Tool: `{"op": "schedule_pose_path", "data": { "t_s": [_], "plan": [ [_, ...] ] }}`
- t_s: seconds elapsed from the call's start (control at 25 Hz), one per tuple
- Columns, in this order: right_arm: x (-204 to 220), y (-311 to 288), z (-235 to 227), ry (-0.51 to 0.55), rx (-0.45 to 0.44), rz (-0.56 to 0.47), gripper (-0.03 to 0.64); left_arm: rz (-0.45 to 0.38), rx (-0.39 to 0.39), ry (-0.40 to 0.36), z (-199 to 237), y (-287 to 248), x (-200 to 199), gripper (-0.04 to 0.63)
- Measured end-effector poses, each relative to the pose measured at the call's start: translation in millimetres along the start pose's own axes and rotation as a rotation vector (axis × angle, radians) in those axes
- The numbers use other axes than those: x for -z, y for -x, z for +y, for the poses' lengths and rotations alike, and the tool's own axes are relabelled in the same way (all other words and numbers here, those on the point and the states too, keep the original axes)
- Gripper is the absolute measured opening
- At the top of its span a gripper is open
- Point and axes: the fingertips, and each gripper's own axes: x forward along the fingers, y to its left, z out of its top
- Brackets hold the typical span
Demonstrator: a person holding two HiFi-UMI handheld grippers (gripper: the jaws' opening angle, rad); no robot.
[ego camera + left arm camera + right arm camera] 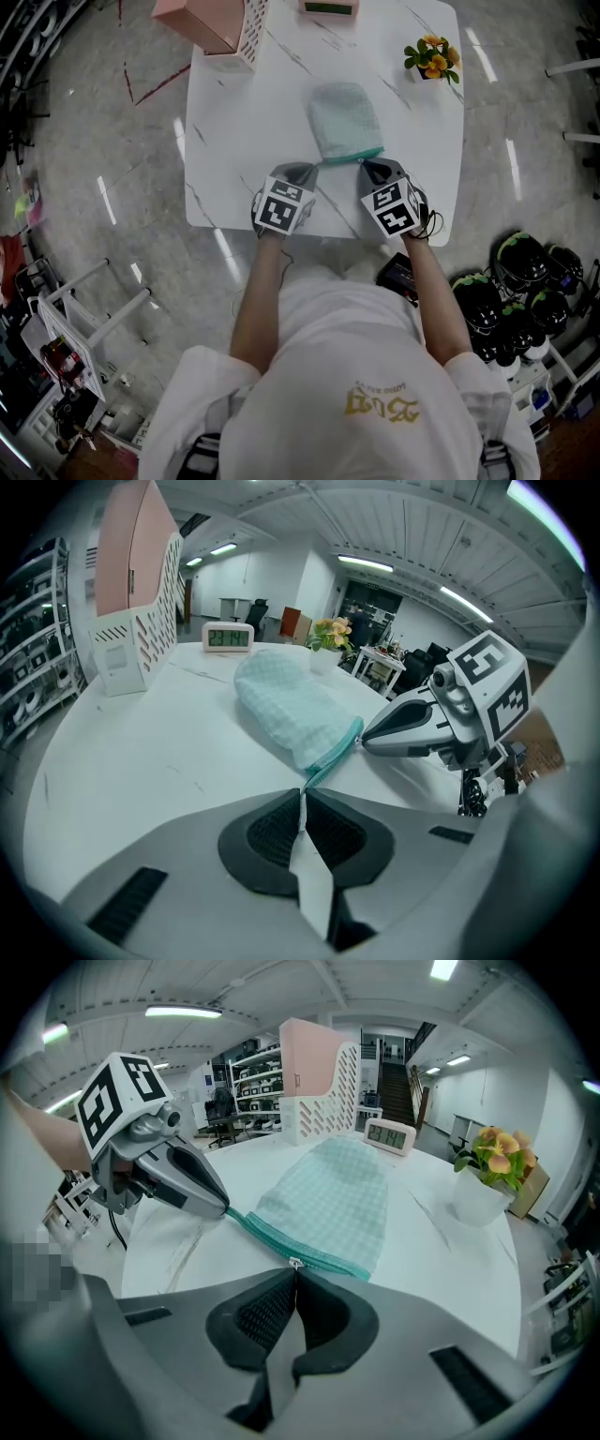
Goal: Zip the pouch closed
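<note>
A pale green checked pouch (345,117) lies on the white table (234,141), its teal zipper edge (351,156) facing me. My left gripper (314,168) is shut on the left end of that edge; in the left gripper view its jaws (302,794) pinch the teal corner of the pouch (291,710). My right gripper (363,165) is at the right part of the edge. In the right gripper view the right gripper (296,1269) is shut on the small metal zipper pull (296,1263). The teal zipper band (267,1237) runs taut to the left gripper (225,1211).
A pink and white file holder (220,23) and a digital clock (330,7) stand at the table's far side. A small flower pot (433,58) is at the far right corner. Dark helmets (520,272) lie on the floor at right.
</note>
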Motion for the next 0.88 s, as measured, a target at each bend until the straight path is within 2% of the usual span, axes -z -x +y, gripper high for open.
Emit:
{"op": "schedule_pose_path", "data": {
  "t_s": [0.52, 0.68, 0.84, 0.88],
  "plan": [
    [10.3, 5.1, -27.5, -0.075, 0.053, 0.021, 0.017, -0.013, -0.053, 0.033, 17.3, 2.6, -2.1, 0.038],
    [10.3, 3.8, -28.0, -0.093, 0.051, 0.017, 0.017, -0.011, -0.072, 0.014, 19.2, 0.6, -2.5, 0.04],
    [13.4, 6.2, -31.6, -0.118, 0.08, 0.014, 0.042, -0.021, -0.085, 0.01, 21.9, 0.4, 0.5, 0.066],
    [13.9, 7.8, -32.7, -0.132, 0.085, 0.011, 0.058, -0.018, -0.087, 0.016, 23.0, 0.9, 1.8, 0.096]
  ]
}}
